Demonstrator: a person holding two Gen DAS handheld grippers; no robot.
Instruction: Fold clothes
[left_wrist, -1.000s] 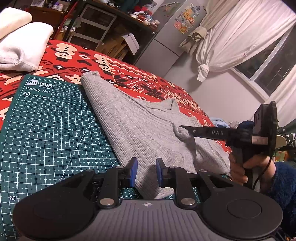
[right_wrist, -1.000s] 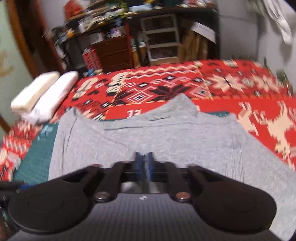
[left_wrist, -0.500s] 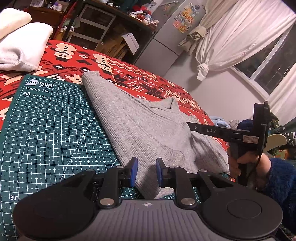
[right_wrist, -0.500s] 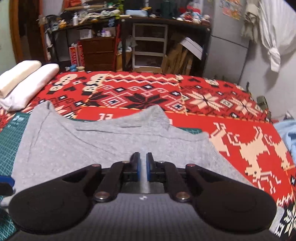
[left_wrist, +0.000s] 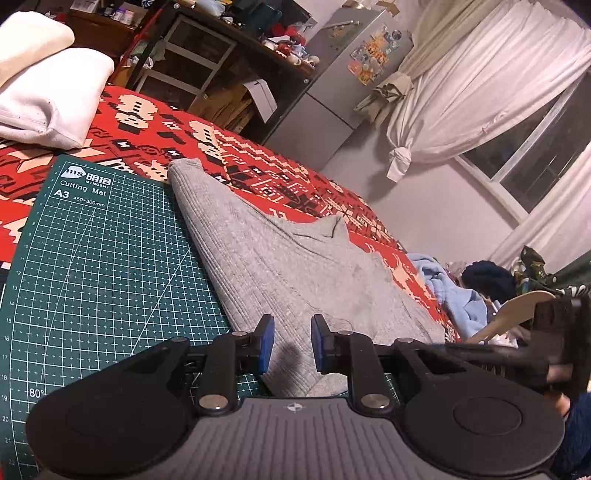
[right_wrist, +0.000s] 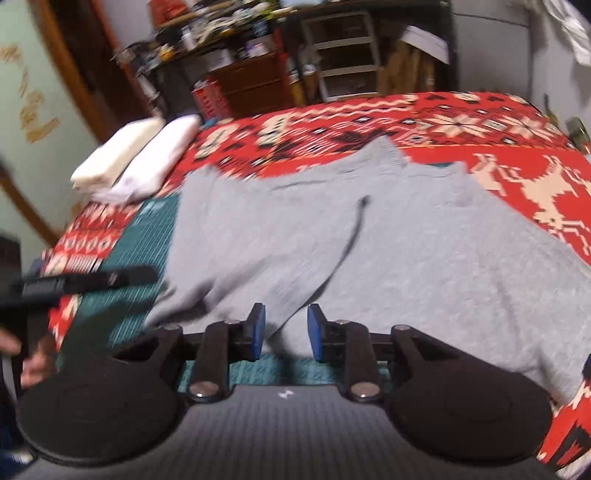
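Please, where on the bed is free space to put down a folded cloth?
The green cutting mat lies bare between the grey ribbed knit garment and the white pillows. The red patterned blanket beyond the garment is also bare. The right edge, with blue cloth, is crowded.

**Gripper hardware and sleeve**

Left gripper (left_wrist: 289, 345): black plastic linkage arms, blue pads on the fingertips (left_wrist: 266, 343), two round silver pivot screws, two big black discs either side, grey ribbed base plate with a small cross mark in the middle. Right gripper (right_wrist: 283, 331): same build, black arms, blue pads, silver screws, dark ribbed plate with a small white mark. Fuzzy dark blue sleeve (left_wrist: 576, 428) at the left view's right edge. Right view blurred.
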